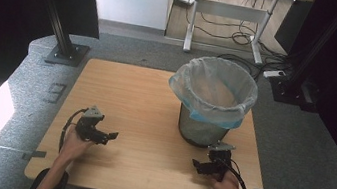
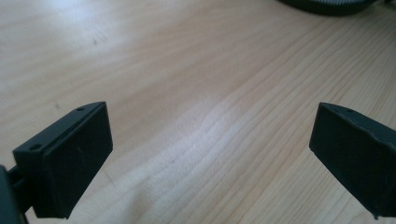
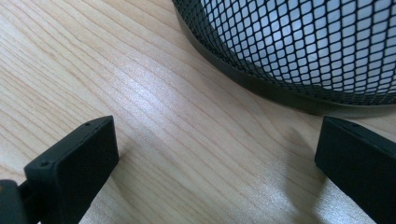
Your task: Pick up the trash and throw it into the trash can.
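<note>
Standing upright on the wooden table (image 1: 145,101), mouth upward, the mesh wastebasket (image 1: 202,127) sits just beyond the right gripper (image 1: 202,166). Left gripper (image 1: 108,137) and right gripper: jaws wide apart, holding nothing.

We see a light wooden table (image 1: 146,96) standing on grey carpet (image 1: 22,78). On its far right part stands a black mesh wastebasket (image 1: 202,127) lined with a translucent bag (image 1: 213,88).
</note>
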Demonstrator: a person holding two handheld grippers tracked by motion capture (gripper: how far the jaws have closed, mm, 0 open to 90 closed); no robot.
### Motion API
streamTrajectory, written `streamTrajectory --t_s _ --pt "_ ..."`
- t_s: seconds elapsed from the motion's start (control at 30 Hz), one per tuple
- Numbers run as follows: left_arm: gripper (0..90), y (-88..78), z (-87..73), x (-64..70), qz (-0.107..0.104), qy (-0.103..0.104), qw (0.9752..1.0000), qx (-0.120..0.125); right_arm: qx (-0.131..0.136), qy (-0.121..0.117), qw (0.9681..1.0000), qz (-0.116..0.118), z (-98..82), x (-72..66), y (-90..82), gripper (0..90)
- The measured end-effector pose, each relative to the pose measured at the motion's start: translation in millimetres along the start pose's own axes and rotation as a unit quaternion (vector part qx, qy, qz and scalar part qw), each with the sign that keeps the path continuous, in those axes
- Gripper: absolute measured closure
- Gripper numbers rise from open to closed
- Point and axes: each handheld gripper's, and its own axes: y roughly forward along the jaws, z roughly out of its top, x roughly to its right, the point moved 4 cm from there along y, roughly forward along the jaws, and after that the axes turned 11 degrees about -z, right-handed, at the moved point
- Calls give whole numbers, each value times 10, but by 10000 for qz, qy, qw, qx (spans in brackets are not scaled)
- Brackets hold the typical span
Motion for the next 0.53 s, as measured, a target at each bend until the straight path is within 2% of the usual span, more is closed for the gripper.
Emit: streamTrajectory --t_s 0.13,0.27,0.33,0.37,0.43,0.53 --pt "0 121 -160 1 58 -31 9997 -226 -1 1 10000 1 0 0 0 0" --pt "0 223 -248 29 173 84 9981 -588 -2 2 10000 1 0 0 0 0" --pt "0 263 -256 56 286 225 9961 -798 -1 4 10000 0 0 -1 0 0" --pt "0 271 -251 67 302 266 9961 -791 -1 2 10000 0 0 0 0 0" --pt "0 278 -250 64 255 179 9961 -826 -1 5 10000 1 -1 0 0 0" --pt "0 277 -250 63 260 160 9961 -824 -1 5 10000 1 -1 0 0 0"
